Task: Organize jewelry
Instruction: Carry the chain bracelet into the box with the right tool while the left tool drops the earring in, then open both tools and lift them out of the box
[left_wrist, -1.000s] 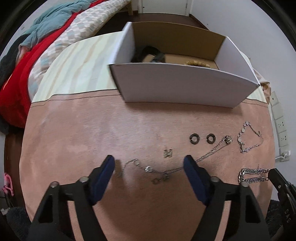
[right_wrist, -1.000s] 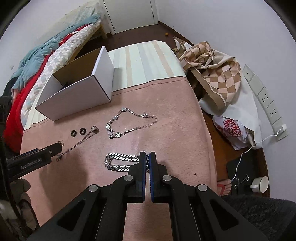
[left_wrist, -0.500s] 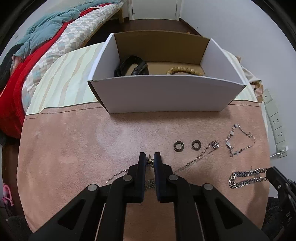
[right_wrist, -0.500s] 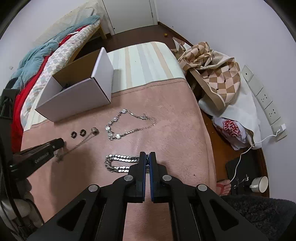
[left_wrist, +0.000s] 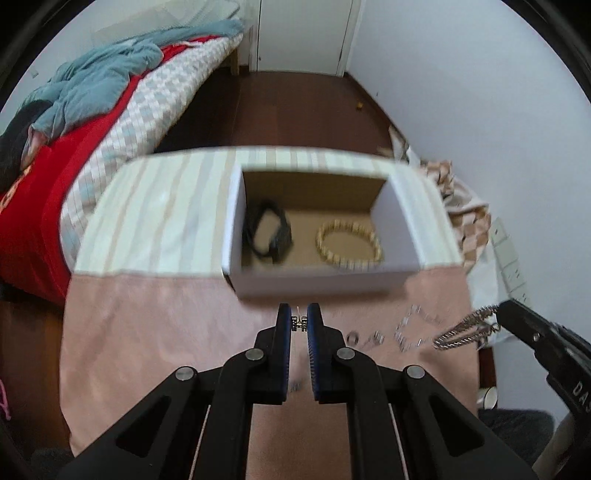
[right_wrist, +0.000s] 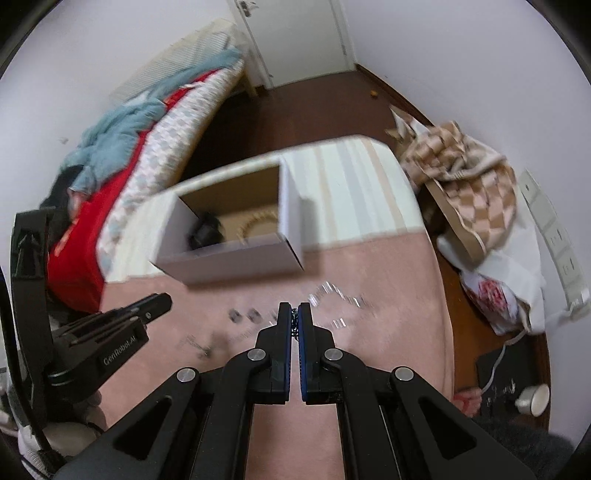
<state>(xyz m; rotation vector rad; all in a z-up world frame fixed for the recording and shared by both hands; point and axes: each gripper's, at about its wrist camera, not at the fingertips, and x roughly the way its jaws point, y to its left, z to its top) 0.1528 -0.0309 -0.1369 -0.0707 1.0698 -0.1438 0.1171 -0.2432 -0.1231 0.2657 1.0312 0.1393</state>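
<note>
Jewelry, several pieces, on and above a pink-covered tabletop (left_wrist: 155, 332). Thin chain (left_wrist: 298, 322): a small metal link section shows between the blue pads of the left hand-held gripper (left_wrist: 298, 320), which is clamped on it just in front of the near wall of the box; the rest of the chain is too blurred to trace. Thick curb chain (left_wrist: 463, 329): doubled over, hanging off the tip of the right hand-held gripper (left_wrist: 511, 314) at 3 o'clock in the left wrist view, clear of the cloth; in the right wrist view the right hand-held gripper's own pads are pressed together on a few dark links (right_wrist: 294, 320). Two small rings (left_wrist: 364, 338): lying on the cloth at 4 o'clock from the box, side by side, blurred. Link bracelet (left_wrist: 415, 326): on the cloth just right of the rings, blurred. White cardboard box (left_wrist: 321, 282): open-topped, brown inside, at the far end of the pink cloth against a striped cover. Contents of box: black strap-like item (left_wrist: 267, 232) at the left, beaded gold-coloured bracelet (left_wrist: 349, 242) at the right, apart from each other. Surroundings: bed (left_wrist: 92, 122) with red and teal bedding at 10 o'clock; checked fabric (right_wrist: 469, 173) and a white bag at 2 o'clock; wall sockets (left_wrist: 509, 254) at 3 o'clock.
</note>
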